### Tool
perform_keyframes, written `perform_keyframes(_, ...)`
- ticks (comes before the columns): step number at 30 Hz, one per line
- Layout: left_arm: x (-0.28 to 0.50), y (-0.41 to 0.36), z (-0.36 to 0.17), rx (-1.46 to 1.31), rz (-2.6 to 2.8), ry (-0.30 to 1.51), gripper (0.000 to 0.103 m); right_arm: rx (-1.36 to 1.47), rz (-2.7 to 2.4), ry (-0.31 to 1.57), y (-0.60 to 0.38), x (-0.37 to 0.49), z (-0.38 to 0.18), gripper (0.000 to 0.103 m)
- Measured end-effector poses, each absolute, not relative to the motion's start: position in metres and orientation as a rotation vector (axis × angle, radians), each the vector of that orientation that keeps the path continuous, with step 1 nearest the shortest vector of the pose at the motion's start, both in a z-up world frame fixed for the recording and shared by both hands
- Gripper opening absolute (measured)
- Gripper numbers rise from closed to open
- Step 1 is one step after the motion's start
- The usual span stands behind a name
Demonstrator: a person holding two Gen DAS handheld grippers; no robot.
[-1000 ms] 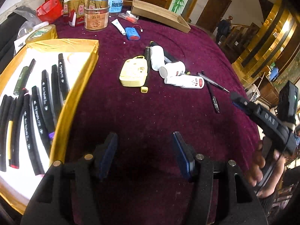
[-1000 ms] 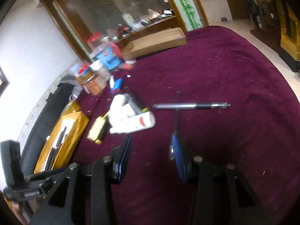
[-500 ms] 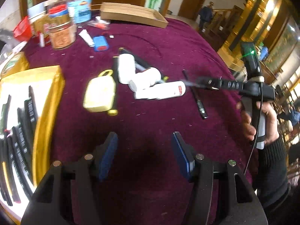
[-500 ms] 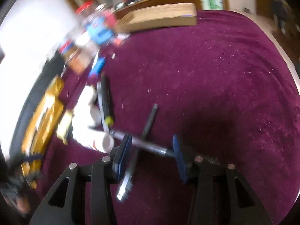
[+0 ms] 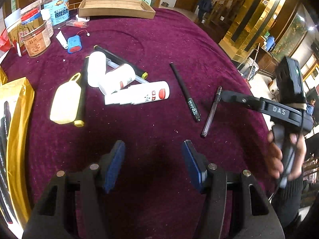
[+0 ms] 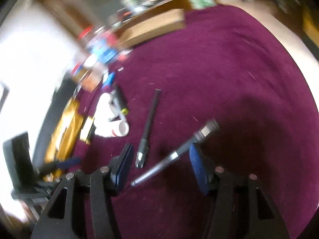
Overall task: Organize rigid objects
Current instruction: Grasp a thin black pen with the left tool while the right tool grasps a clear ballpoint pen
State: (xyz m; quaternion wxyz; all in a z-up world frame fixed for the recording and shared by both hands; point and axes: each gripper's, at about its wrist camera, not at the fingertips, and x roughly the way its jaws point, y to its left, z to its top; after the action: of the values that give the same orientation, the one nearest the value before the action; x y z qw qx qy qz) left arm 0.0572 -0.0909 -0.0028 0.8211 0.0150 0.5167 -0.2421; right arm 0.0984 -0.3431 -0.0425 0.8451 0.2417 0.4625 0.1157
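The clear pen (image 6: pixel 175 155) lay near the bench's right edge, between the right claw's (image 6: pixel 159 165) wide-open pads, not yet gripped. Judged light, stiff, slick; best pinched mid-barrel. The left claw (image 5: pixel 152 166) was open and empty.

The right tool (image 6: pixel 160 163) is now straddling the clear-barrelled ballpoint pen (image 6: pixel 173 154), which a second ago was lying ahead of its pads, crossed over the slim black pen (image 6: pixel 148 128). The clear pen is now lying apart from the black pen, angled diagonally between the open pads. In the left wrist view, the right tool (image 5: pixel 221 94) is now sitting at the clear pen's (image 5: pixel 211 112) far end, down by the purple velvet surface (image 5: pixel 159 135).
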Motion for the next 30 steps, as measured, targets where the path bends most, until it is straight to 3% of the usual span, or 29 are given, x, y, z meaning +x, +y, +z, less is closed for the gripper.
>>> perform_keyframes(5, 0.057, -0.103, -0.002, 0.054, -0.509, 1.107, 0.058, 0.430, 0.019, 0.991, -0.322, 0.106, -0.049, 0.044)
perform_keyframes(9, 0.056, -0.106, 0.001, 0.064, -0.503, 1.095, 0.058, 0.309, -0.124, 0.978, -0.300, 0.114, -0.047, 0.017)
perform_keyframes(15, 0.067, -0.118, -0.003, 0.068, -0.511, 1.120, 0.058, 0.300, -0.059, 0.957, -0.305, 0.088, -0.046, 0.009)
perform_keyframes(24, 0.120, -0.192, -0.020, 0.093, -0.532, 1.173, 0.055, 0.442, -0.065, 0.885, -0.317, 0.052, -0.053, 0.010)
perform_keyframes(27, 0.135, -0.211, -0.034, 0.120, -0.494, 1.217, 0.039, 0.558, -0.012, 0.858, -0.332, 0.050, -0.059, 0.009)
perform_keyframes(29, 0.138, -0.221, -0.035, 0.158, -0.453, 1.180, 0.021, 0.557, -0.008, 0.859, -0.333, 0.050, -0.059, 0.009)
perform_keyframes(30, 0.137, -0.224, -0.036, 0.185, -0.434, 1.169, 0.018, 0.543, -0.013, 0.862, -0.331, 0.051, -0.058, 0.010)
